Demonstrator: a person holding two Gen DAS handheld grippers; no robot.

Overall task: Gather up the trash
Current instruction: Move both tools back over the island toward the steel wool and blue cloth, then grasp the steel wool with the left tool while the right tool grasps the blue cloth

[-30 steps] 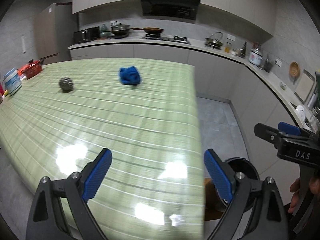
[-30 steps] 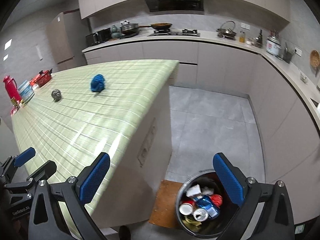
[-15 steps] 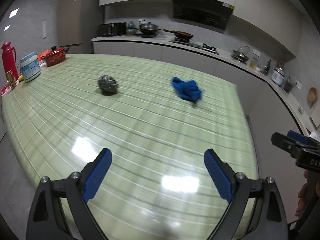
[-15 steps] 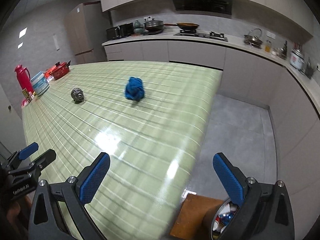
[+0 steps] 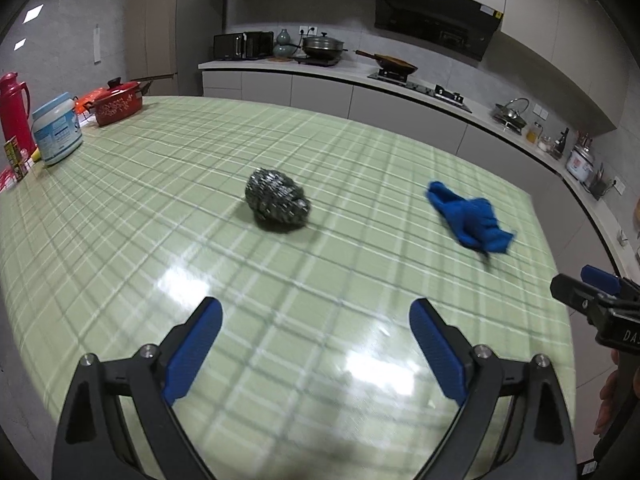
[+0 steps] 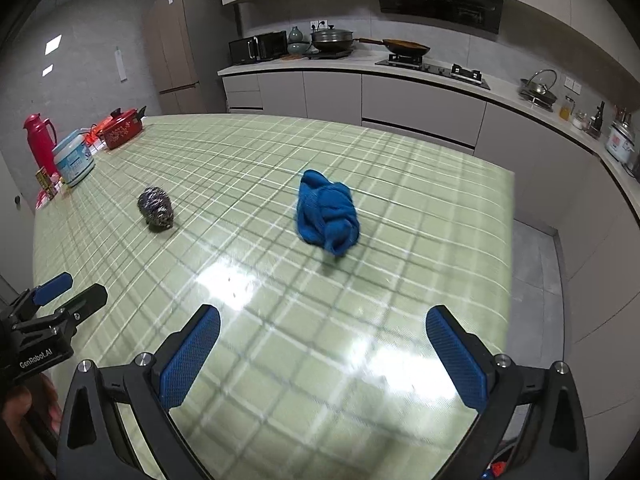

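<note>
Your left gripper (image 5: 316, 332) hangs over the near part of the table (image 5: 160, 216), its jaws wide apart with nothing between them; your right gripper (image 6: 322, 342) is the same, wide and empty, near the table's right edge, where the grey floor (image 6: 536, 256) begins; ahead, the shiny scrub ball (image 5: 278, 200) and the blue cloth (image 5: 470, 222) lie well apart with bare green cloth all around; a red pot (image 5: 118, 102), a white tub (image 5: 56, 128) and a red flask (image 5: 14, 110) stand at the far left edge; kitchen counters (image 6: 400, 68) line the wall behind.
</note>
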